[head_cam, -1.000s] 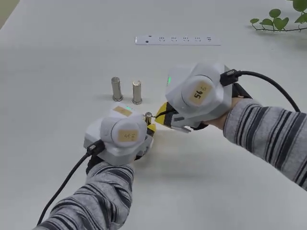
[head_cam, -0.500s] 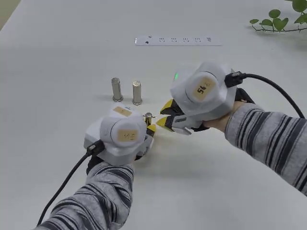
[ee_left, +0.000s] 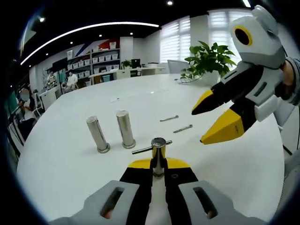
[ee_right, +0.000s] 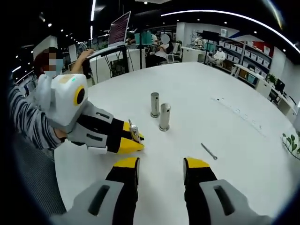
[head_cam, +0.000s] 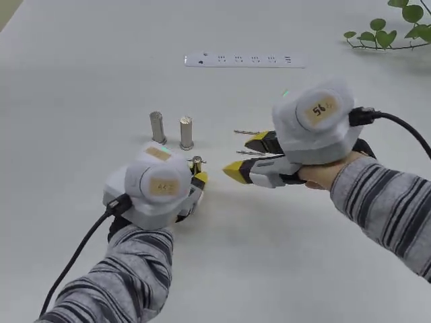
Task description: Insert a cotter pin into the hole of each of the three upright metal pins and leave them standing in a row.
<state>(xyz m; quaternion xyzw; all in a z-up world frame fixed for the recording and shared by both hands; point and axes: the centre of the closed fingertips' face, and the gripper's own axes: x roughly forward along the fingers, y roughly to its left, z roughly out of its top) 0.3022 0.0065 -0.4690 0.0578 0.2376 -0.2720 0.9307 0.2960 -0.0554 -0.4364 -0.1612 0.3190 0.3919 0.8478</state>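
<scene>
Compared with one second earlier, the right gripper (head_cam: 239, 157) has withdrawn from the held pin toward the right edge of the white counter (head_cam: 81, 81). Its yellow-tipped fingers (ee_right: 126, 165) are spread apart and empty. This retreat uncovers two loose thin metal cotter pins (head_cam: 244, 132) (head_cam: 248, 153) lying on the counter beside those fingers. The left gripper (ee_left: 158, 166) remains where it was, toward the near edge. Its fingers are clenched on the short upright cylindrical metal pin (ee_left: 158, 149), and a cotter pin (ee_left: 144, 149) passes crosswise through the hole near this pin's top. The two other upright cylindrical metal pins (head_cam: 156, 126) (head_cam: 186, 132) stand free side by side, just beyond the left gripper toward the far edge. The left hand holds its gripper low and pointed away from the person. The right hand holds its gripper level and pointed leftward at the held pin. A white power strip (head_cam: 244, 60) lies nearer the far edge.
</scene>
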